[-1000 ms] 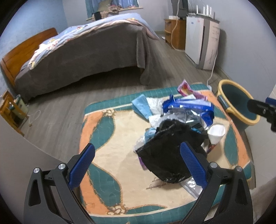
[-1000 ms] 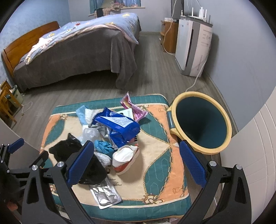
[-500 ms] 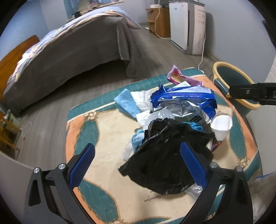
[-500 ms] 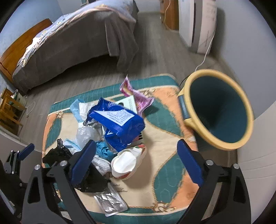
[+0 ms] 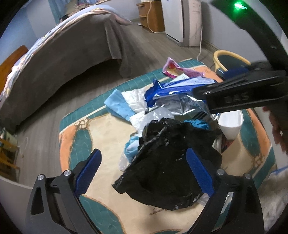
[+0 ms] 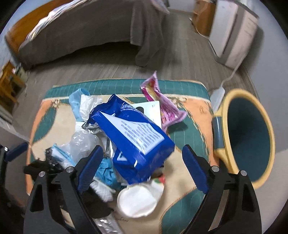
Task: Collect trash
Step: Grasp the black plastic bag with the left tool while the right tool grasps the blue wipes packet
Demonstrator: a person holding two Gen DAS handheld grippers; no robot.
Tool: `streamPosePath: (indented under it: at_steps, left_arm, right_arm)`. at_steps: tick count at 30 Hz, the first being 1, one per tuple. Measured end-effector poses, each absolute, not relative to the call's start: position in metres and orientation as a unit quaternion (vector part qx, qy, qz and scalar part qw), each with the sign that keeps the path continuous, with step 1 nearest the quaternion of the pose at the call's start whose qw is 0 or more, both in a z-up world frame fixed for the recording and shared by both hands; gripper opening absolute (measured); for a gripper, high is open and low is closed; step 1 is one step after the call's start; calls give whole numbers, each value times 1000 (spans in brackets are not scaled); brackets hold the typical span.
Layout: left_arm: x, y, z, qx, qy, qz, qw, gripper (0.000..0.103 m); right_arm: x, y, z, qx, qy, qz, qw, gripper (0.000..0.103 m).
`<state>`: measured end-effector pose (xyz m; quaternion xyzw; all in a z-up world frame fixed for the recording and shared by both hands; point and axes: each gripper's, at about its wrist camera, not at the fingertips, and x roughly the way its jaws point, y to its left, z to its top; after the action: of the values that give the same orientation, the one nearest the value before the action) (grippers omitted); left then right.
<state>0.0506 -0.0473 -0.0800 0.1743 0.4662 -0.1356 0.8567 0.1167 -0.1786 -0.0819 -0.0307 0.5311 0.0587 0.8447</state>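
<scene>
A heap of trash lies on a patterned rug. My left gripper hangs open low over a crumpled black plastic bag, which shows between its fingers. My right gripper is open over a blue packet, whose lower end lies between the pads without being pressed. A white paper cup lies just below the packet, and a pink wrapper lies beyond it. The yellow-rimmed teal bin stands at the rug's right edge. In the left wrist view the right gripper's black arm crosses above the blue packet.
A bed with a grey cover stands beyond the rug. A white appliance and a wooden cabinet line the far wall. A power strip with its cable lies beside the bin. Wooden furniture stands at the left.
Both grippers have come down closer to the heap. The right one has shifted left over the blue packet and now looms large in the left wrist view.
</scene>
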Motion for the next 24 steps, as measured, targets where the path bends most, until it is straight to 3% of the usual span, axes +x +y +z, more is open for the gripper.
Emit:
streamPosePath:
  at_steps: [2, 3, 5, 7, 8, 14, 16, 24]
  left_arm:
    - [50, -47, -81, 174, 470, -142, 854, 83]
    - [50, -48, -82, 177, 473, -145, 851, 72]
    - [49, -50, -84, 188, 474, -143, 848, 67]
    - [47, -53, -84, 201, 469, -149, 847, 57]
    - [46, -55, -83, 206, 466, -149, 848, 54]
    - [47, -53, -81, 205, 470, -151, 845, 29]
    - [49, -50, -80, 203, 473, -148, 845, 11]
    - [47, -36, -58, 155, 460, -157, 860, 6]
  right_arm:
    - [120, -173, -88, -47, 535, 64, 841, 91]
    - [121, -172, -91, -51, 538, 66, 839, 91]
    - [123, -172, -98, -53, 550, 72, 830, 89]
    - [122, -171, -103, -57, 562, 75, 822, 76]
    - [121, -171, -106, -53, 570, 81, 816, 62]
    - [115, -175, -105, -36, 578, 92, 810, 51]
    - [113, -176, -102, -32, 576, 91, 811, 48]
    - [107, -182, -69, -10, 548, 88, 832, 44]
